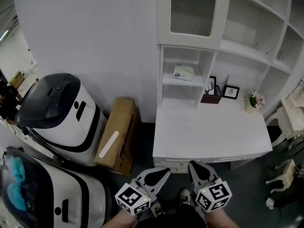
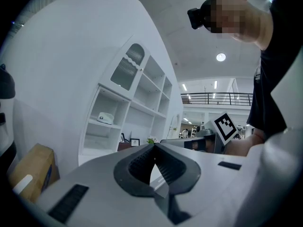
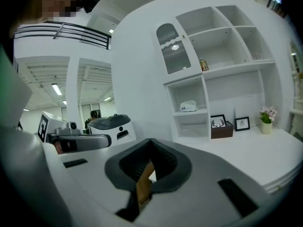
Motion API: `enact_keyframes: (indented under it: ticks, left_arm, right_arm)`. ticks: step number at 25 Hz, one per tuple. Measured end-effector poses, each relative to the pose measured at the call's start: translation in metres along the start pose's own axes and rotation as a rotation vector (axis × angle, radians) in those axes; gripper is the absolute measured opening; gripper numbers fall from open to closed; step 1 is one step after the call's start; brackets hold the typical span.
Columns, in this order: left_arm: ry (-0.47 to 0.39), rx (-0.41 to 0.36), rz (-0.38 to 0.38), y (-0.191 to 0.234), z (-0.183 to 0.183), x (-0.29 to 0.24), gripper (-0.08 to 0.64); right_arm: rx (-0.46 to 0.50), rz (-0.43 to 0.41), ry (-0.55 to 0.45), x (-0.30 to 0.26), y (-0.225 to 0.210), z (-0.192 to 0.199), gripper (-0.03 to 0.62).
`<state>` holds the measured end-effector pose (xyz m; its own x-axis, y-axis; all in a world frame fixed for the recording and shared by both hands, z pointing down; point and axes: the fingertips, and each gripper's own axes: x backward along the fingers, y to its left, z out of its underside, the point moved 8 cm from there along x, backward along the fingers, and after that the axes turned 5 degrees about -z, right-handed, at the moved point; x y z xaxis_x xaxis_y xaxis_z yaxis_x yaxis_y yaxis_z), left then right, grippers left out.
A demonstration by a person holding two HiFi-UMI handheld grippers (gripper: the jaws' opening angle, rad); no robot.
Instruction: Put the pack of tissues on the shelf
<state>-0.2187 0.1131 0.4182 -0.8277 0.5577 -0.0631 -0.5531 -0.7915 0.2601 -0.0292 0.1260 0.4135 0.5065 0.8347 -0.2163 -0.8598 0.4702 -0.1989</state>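
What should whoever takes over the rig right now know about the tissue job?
Left hand-held gripper: shut, empty, held low in front of the desk.
Right hand-held gripper: shut, empty, beside the left one.
Pack of tissues: lying on the small shelf in the left cubby above the desk, apart from both grippers.
Done: the pack looks placed.
Left: apparently nothing; just confirm it sits steady.

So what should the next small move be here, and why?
Probably just rest: the pack of tissues already lies on the shelf, while the left gripper and right gripper are shut, holding nothing, near the front edge of the desk.
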Motion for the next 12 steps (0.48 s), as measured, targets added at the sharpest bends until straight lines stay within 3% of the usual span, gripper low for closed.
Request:
enact_keyframes:
  ticks: [12]
  left_arm:
    - [-0.007, 0.000, 0.030, -0.008, 0.003, 0.022, 0.005]
  right_arm:
    - [0.003, 0.002, -0.003, 0.016, 0.034, 0.009, 0.005]
